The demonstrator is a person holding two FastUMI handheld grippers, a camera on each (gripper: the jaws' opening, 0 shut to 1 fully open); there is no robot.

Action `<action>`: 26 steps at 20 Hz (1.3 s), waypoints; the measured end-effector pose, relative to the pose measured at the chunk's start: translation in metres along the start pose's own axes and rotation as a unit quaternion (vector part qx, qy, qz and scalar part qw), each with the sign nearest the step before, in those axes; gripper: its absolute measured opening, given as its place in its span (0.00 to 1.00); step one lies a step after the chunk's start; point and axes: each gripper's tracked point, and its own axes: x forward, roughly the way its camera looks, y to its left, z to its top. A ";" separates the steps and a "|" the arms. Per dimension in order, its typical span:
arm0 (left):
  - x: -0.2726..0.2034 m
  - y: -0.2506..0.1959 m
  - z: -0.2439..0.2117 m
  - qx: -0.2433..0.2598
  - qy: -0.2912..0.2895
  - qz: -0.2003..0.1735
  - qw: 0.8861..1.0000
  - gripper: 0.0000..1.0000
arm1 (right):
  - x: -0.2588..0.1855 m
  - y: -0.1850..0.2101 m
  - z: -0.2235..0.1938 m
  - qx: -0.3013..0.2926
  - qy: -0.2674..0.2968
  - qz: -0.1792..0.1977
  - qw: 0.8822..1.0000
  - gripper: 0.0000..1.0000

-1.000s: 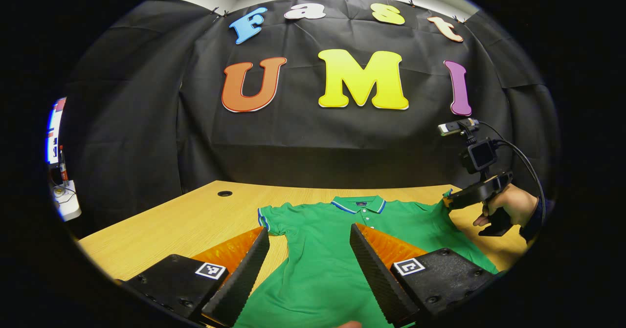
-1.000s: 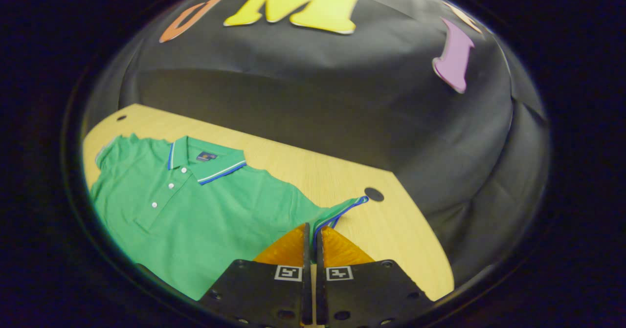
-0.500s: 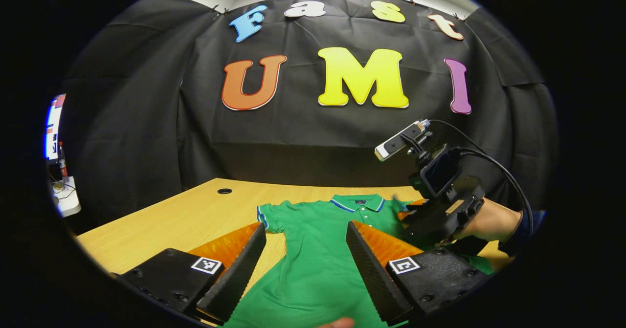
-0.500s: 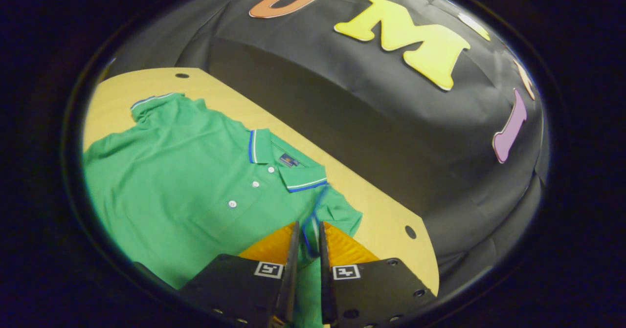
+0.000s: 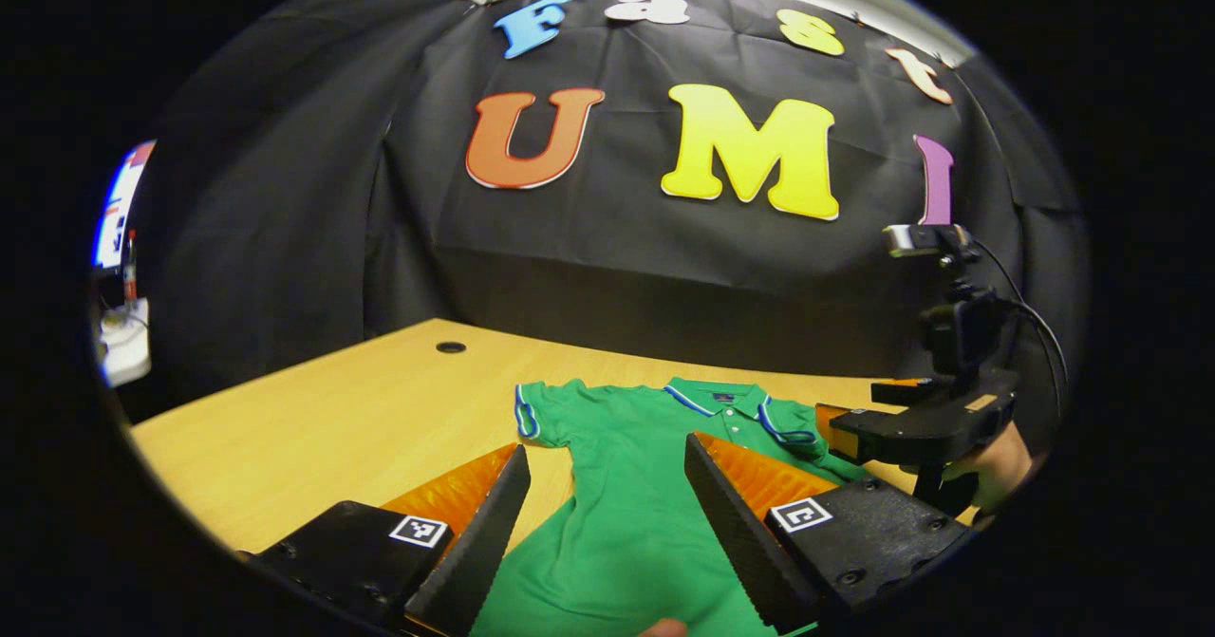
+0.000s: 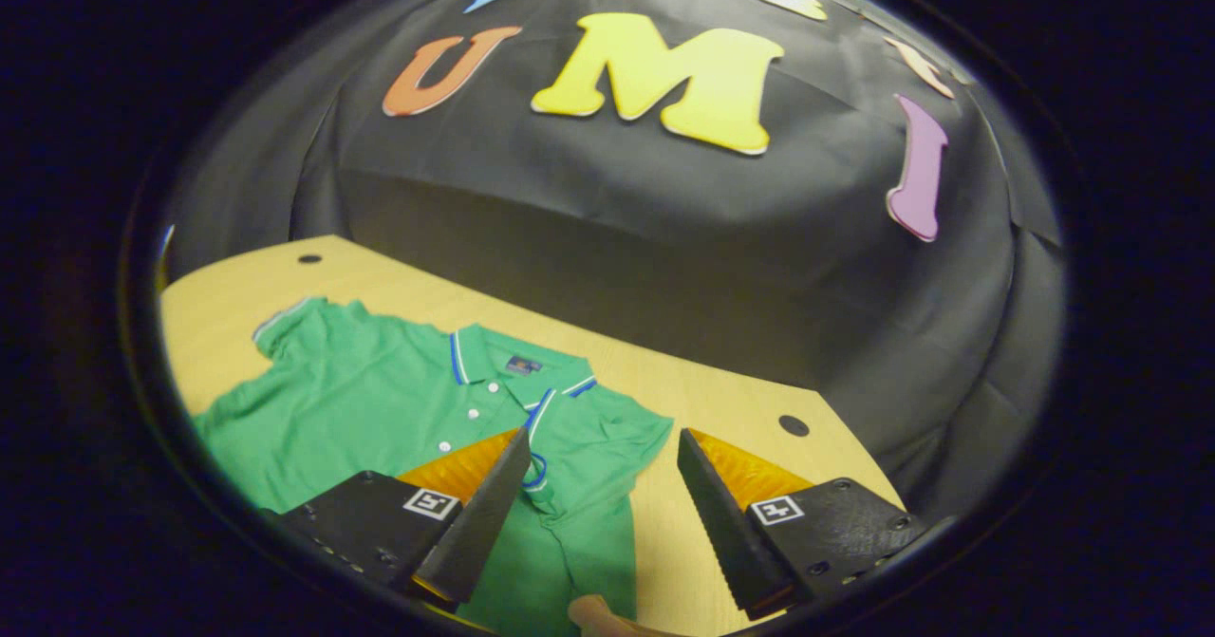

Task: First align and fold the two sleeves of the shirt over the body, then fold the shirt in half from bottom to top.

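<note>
Wooden table (image 5: 313,419) spans the lower frame, bearing the green shirt (image 5: 626,523) flat at lower centre. Its one sleeve (image 6: 607,428) lies folded onto the body; right gripper (image 6: 603,485) hangs released above it, left gripper (image 5: 607,504) gaping, likely for the outspread sleeve (image 5: 541,414).

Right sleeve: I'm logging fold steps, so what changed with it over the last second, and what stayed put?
The right hand-held gripper carried the right sleeve inward over the shirt body, then opened and let it go; the sleeve now lies folded by the collar. The left hand-held gripper stayed open over the lower shirt, and the left sleeve is still spread flat on the table.
</note>
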 end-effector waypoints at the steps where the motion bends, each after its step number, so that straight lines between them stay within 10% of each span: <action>1: 0.008 0.008 0.004 -0.020 0.008 0.008 1.000 1.00 | -0.010 -0.008 0.008 0.019 -0.012 -0.002 1.000 0.95; 7: 0.057 0.055 0.040 -0.020 0.004 0.069 0.997 1.00 | -0.079 -0.081 0.021 0.068 -0.074 -0.044 0.994 0.95; 13: 0.113 0.082 0.077 0.034 0.012 0.077 0.996 1.00 | -0.126 -0.096 0.025 0.102 -0.115 -0.006 0.988 0.92; 23: 0.181 0.111 -0.003 0.053 0.214 0.075 0.973 0.99 | -0.148 -0.090 0.017 0.110 -0.148 0.028 0.982 0.95; 26: 0.184 0.111 -0.015 0.011 0.244 0.071 0.967 0.80 | -0.148 -0.088 0.013 0.116 -0.143 0.034 0.982 0.95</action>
